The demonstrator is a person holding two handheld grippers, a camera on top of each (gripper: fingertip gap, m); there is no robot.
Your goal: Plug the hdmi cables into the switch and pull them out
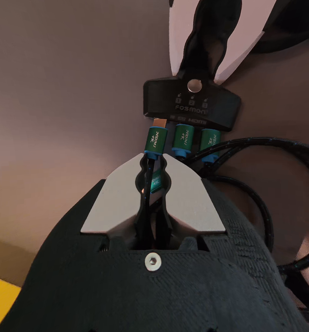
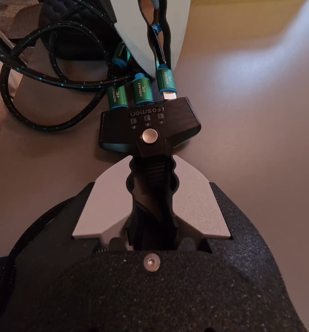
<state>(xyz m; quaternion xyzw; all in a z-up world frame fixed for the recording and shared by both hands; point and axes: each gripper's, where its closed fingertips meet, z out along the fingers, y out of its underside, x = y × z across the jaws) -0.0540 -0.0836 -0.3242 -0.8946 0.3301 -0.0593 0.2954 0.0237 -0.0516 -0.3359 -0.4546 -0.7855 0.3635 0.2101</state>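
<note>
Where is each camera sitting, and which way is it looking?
Left wrist view: sits on the left tool, looking forward at the switch; its own tool holds a braided cable behind a green plug.
Right wrist view: sits on the right tool, facing the opposite way; its own tool clamps the switch's tail.
Both share the switch, three green plugs and the other tool.

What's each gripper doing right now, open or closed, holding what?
Left gripper: closed on the braided cable behind the part-inserted plug.
Right gripper: closed on the switch's tail.
</note>
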